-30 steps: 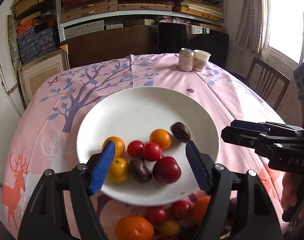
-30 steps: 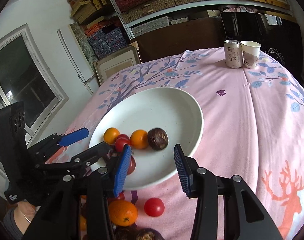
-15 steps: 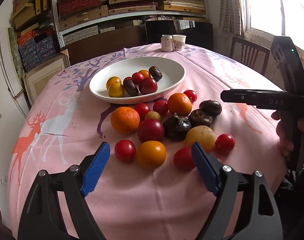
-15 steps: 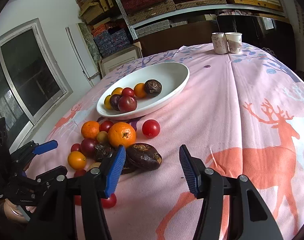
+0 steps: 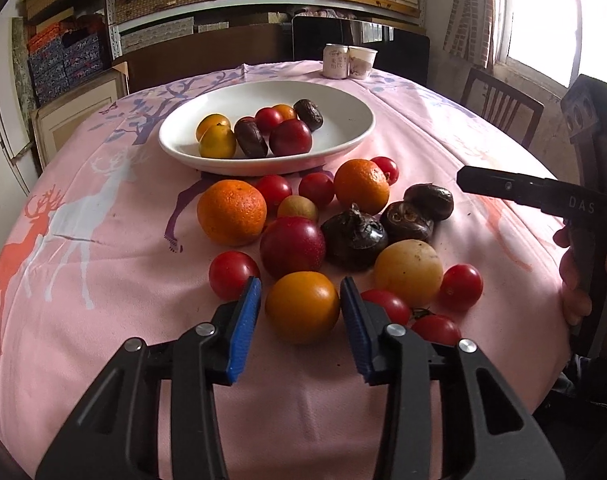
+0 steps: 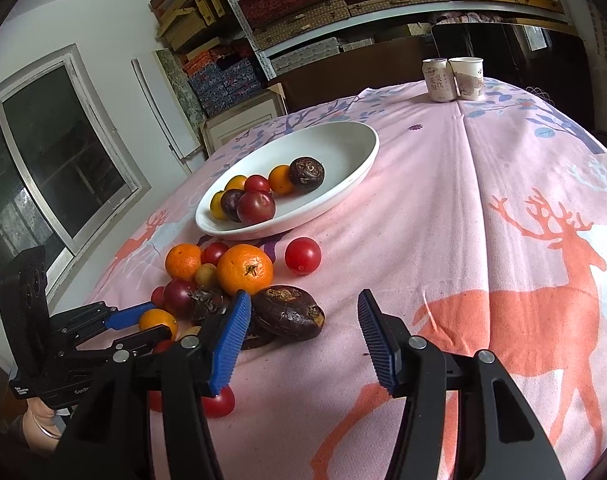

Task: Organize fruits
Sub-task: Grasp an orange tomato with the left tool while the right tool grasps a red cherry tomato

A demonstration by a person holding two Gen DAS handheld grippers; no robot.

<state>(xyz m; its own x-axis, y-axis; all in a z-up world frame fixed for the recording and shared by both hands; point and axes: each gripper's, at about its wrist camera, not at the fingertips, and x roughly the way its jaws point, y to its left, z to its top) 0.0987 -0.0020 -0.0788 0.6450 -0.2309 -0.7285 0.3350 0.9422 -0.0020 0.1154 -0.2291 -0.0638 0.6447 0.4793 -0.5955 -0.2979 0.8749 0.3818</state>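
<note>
A white oval plate (image 5: 351,136) (image 6: 359,168) on the pink tablecloth holds several fruits. In front of it lies a loose pile: oranges (image 5: 231,212), red tomatoes, a plum (image 5: 292,246), dark brown fruits (image 5: 353,236) (image 6: 289,312) and a yellow fruit (image 5: 408,267). My left gripper (image 5: 301,312) is open; its blue pads flank a small orange fruit (image 5: 302,306) with small gaps on both sides. My right gripper (image 6: 303,340) is open and empty, just right of the dark brown fruit. It also shows in the left wrist view (image 5: 543,196).
A drink can (image 5: 335,61) (image 6: 437,80) and a paper cup (image 5: 361,62) (image 6: 467,78) stand at the table's far edge. A wooden chair (image 5: 499,100) is at the right. Shelves with boxes fill the back wall. The table's near edge is close below both grippers.
Both grippers pulled back from over the plate to the near pile. My left gripper has moved forward and narrowed around the small orange fruit. The right gripper moved slightly closer to the dark brown fruit.
</note>
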